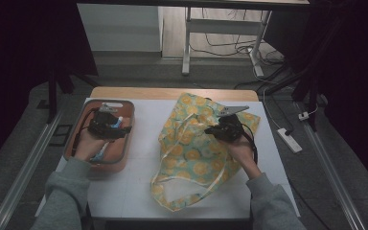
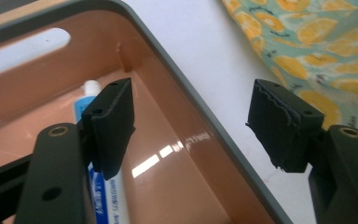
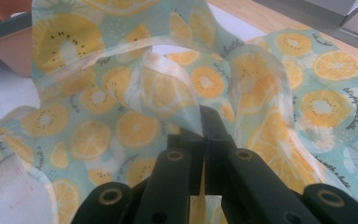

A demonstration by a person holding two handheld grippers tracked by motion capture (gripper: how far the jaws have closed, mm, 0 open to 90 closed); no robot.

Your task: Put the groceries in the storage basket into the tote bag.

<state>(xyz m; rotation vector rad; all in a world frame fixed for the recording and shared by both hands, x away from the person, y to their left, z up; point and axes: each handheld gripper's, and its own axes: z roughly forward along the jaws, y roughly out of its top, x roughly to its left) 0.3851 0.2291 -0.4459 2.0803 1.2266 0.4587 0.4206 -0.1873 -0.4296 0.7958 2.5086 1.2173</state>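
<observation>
Pinching a fold of the lemon-print bag (image 3: 135,126) shut in the right gripper (image 3: 204,133) on the tabletop (image 1: 143,143), the person hovers the wide-open left gripper (image 2: 191,126) over the tray (image 2: 205,135), where it likely needs to descend and close on the toothpaste tube (image 2: 109,196).

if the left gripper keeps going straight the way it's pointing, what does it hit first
Probably the tube lying in the tray. The left gripper is open over the tray's inside, one jaw above the tube, the other past the rim. Depth is hard to judge, so the tray floor or wall may come first.
</observation>
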